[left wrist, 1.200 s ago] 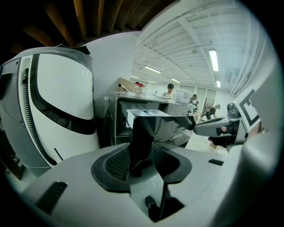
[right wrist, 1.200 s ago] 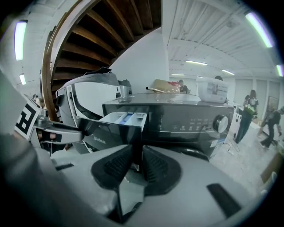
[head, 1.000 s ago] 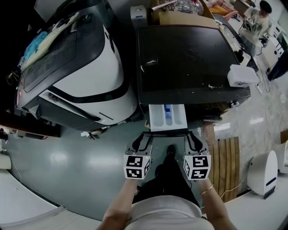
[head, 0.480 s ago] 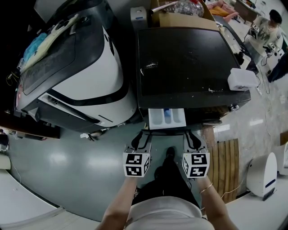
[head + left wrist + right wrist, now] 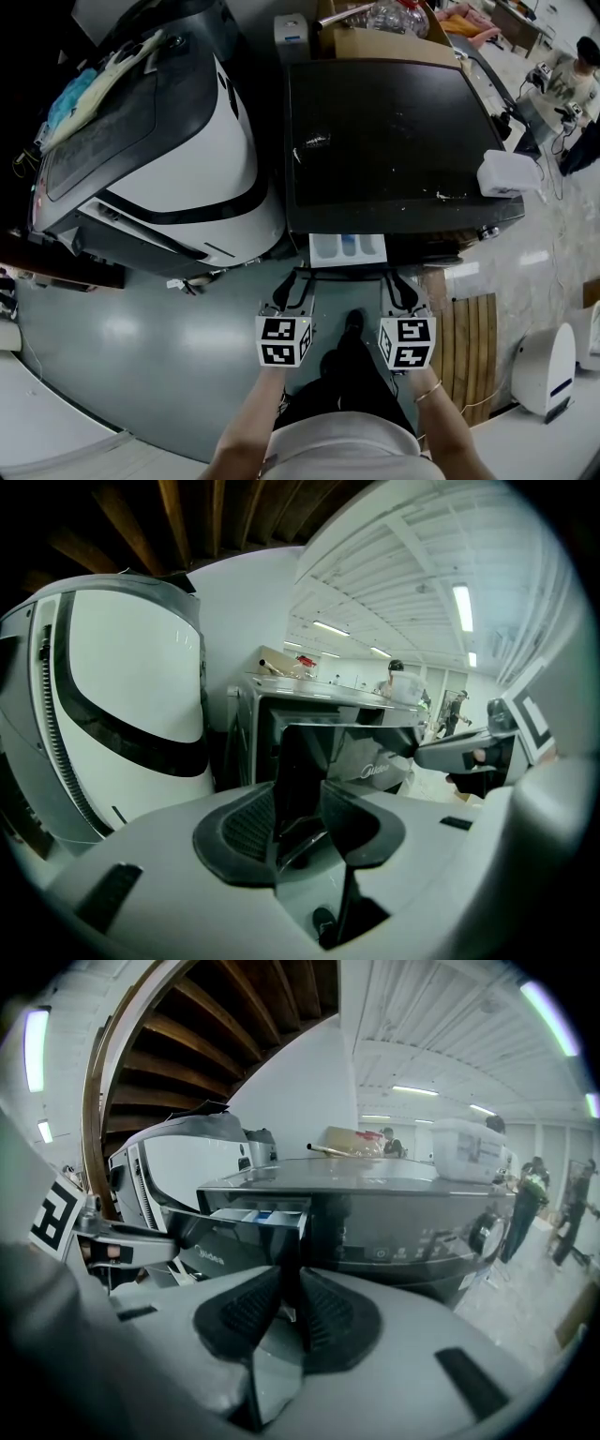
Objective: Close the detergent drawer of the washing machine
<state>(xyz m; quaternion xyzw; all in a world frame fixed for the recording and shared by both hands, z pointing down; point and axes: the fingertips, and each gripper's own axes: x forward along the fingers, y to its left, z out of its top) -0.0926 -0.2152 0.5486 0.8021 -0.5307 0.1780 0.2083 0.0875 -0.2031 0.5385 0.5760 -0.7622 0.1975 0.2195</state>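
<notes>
The black washing machine fills the middle of the head view. Its detergent drawer sticks out a short way from the front, showing white compartments and a blue insert. My left gripper and right gripper sit side by side just in front of the drawer's dark front panel, tips at its two ends. In the right gripper view the drawer is partly out, and the right gripper has its pads together. In the left gripper view the left gripper is shut, with the drawer front right ahead.
A large white and grey machine stands close on the left. A white box rests on the washer's right corner and a cardboard box sits behind. A wooden slatted mat lies on the floor to the right.
The drawer has slid further into the washing machine. Both grippers have moved forward with its front panel.
</notes>
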